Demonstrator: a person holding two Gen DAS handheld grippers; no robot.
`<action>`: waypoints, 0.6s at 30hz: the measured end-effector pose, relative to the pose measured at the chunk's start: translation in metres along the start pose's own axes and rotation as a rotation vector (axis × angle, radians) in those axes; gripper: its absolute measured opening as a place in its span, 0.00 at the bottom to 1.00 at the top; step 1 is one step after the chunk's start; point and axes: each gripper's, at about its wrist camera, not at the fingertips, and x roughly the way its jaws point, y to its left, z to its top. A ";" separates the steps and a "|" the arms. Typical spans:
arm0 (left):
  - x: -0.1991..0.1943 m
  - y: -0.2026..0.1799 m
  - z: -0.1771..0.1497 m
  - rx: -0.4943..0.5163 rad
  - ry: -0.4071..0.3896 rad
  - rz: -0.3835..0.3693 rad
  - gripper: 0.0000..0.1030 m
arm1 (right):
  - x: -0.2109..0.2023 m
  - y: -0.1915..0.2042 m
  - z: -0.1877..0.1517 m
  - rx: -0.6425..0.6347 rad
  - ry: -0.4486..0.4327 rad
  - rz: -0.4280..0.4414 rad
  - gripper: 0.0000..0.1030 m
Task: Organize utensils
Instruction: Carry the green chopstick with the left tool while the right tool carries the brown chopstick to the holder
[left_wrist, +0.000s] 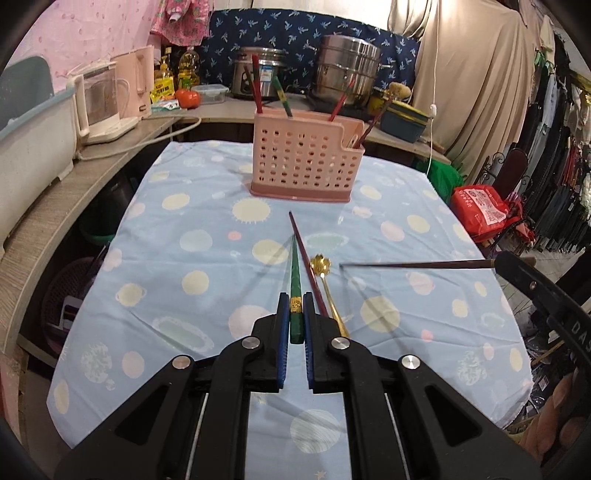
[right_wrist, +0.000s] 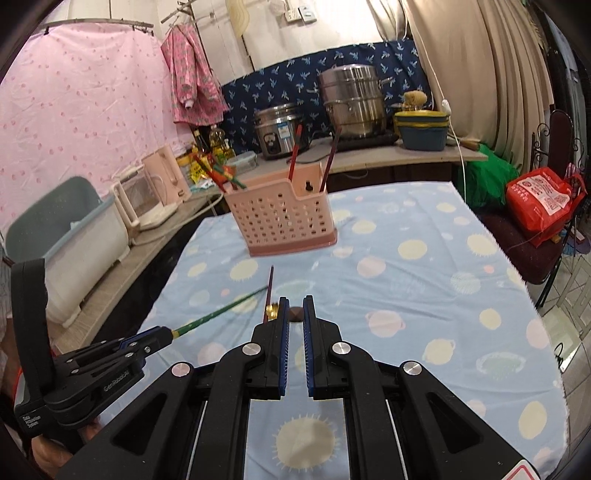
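Note:
A pink perforated utensil caddy (left_wrist: 301, 162) stands at the far middle of the table and holds several chopsticks; it also shows in the right wrist view (right_wrist: 282, 218). My left gripper (left_wrist: 295, 301) is shut on a green chopstick (left_wrist: 295, 280), held just above the cloth. Beside it lie a dark red chopstick (left_wrist: 306, 262) and a gold spoon (left_wrist: 328, 291). My right gripper (right_wrist: 295, 304) is shut on a dark brown chopstick, seen end-on (right_wrist: 296, 314); in the left wrist view it points left above the table (left_wrist: 413, 264).
The table has a blue cloth with pale circles (left_wrist: 192, 258). A wooden counter behind carries a kettle (left_wrist: 99, 103), a rice cooker (left_wrist: 258, 74), a steel steamer pot (left_wrist: 349, 70) and a blue tub (left_wrist: 404, 118). A red bag (left_wrist: 480, 210) sits on a chair at right.

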 end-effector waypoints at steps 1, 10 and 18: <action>-0.003 0.001 0.004 0.000 -0.007 -0.002 0.07 | -0.002 -0.001 0.005 0.002 -0.010 0.000 0.07; -0.027 0.002 0.047 0.013 -0.096 -0.002 0.07 | -0.010 -0.005 0.045 0.006 -0.085 0.002 0.07; -0.032 -0.007 0.101 0.046 -0.170 -0.007 0.07 | 0.001 0.006 0.086 -0.053 -0.125 -0.002 0.07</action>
